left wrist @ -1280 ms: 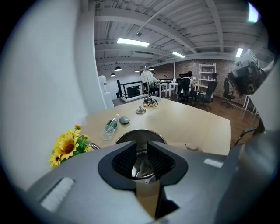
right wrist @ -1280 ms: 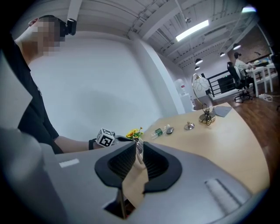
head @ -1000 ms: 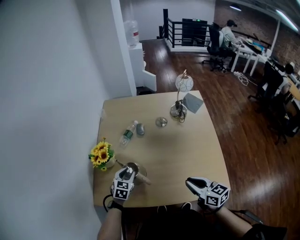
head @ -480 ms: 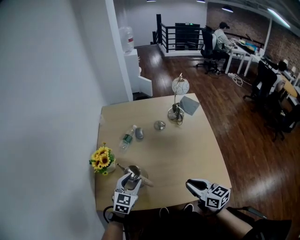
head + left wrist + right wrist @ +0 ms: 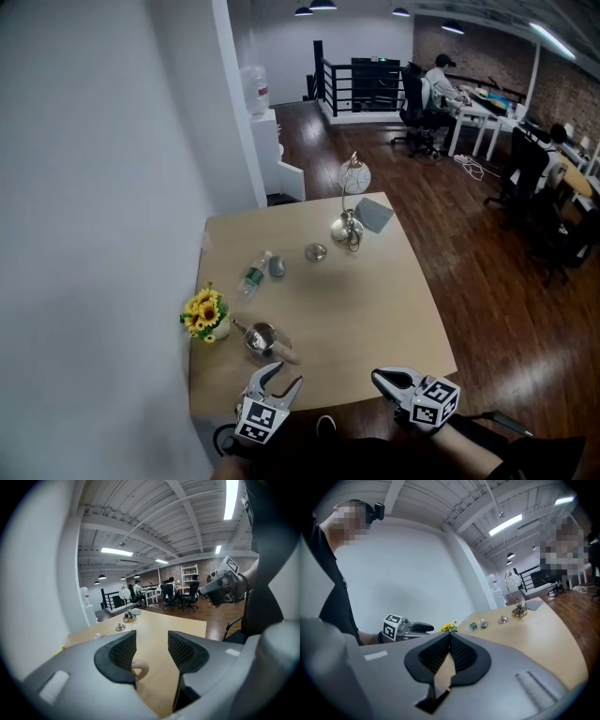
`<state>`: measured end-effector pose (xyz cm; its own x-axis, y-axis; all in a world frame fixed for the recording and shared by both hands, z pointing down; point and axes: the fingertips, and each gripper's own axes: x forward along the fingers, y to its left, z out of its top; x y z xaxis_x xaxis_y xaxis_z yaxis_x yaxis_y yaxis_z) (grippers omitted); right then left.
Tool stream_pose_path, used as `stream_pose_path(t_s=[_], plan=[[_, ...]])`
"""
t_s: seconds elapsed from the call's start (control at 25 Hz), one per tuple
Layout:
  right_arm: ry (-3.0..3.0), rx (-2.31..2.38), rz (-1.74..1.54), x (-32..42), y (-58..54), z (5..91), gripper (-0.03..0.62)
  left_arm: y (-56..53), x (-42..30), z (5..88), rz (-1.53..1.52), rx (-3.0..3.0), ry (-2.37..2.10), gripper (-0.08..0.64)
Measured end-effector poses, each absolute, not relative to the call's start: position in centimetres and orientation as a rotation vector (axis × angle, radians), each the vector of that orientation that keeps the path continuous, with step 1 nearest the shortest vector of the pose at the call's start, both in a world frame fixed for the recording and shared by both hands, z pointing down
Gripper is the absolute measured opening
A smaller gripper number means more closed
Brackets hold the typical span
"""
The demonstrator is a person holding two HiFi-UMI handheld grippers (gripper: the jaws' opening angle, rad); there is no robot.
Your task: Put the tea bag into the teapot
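The metal teapot (image 5: 262,338) with a wooden handle (image 5: 284,355) stands uncovered near the table's front left. No tea bag shows in any view. My left gripper (image 5: 284,375) hovers at the near edge just behind the teapot. Its jaws have just been opening and stand open and empty (image 5: 152,651), with the handle's end (image 5: 138,670) showing below them. My right gripper (image 5: 382,379) floats at the front right edge, away from the teapot. In the right gripper view its fingertips (image 5: 449,635) meet, shut on nothing.
A small vase of sunflowers (image 5: 204,314) sits at the left edge beside the teapot. Further back lie a plastic bottle (image 5: 253,272), a grey object (image 5: 277,267) and a small metal lid (image 5: 316,252). A lamp (image 5: 348,225) and a grey pad (image 5: 373,214) stand at the far side.
My left gripper pulled back from over the teapot to the table's near edge, its jaws spreading wider and empty. The right gripper shifted only slightly.
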<state>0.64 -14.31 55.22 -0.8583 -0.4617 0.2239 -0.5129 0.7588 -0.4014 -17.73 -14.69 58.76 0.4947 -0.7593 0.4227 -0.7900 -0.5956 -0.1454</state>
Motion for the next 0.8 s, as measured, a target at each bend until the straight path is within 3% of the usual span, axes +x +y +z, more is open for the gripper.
stream_pose_path(t_s=[0.52,0.8], plan=[[-2.85,0.669,0.593,8.1,0.0,56.3,0.008,0.4,-6.9,59.2,0.612,2.607,-1.333,0.206],[-2.792,0.613,0.437,8.7,6.1,56.7,0.008,7.5,-5.1,59.5,0.674,2.585,-1.352,0.194]])
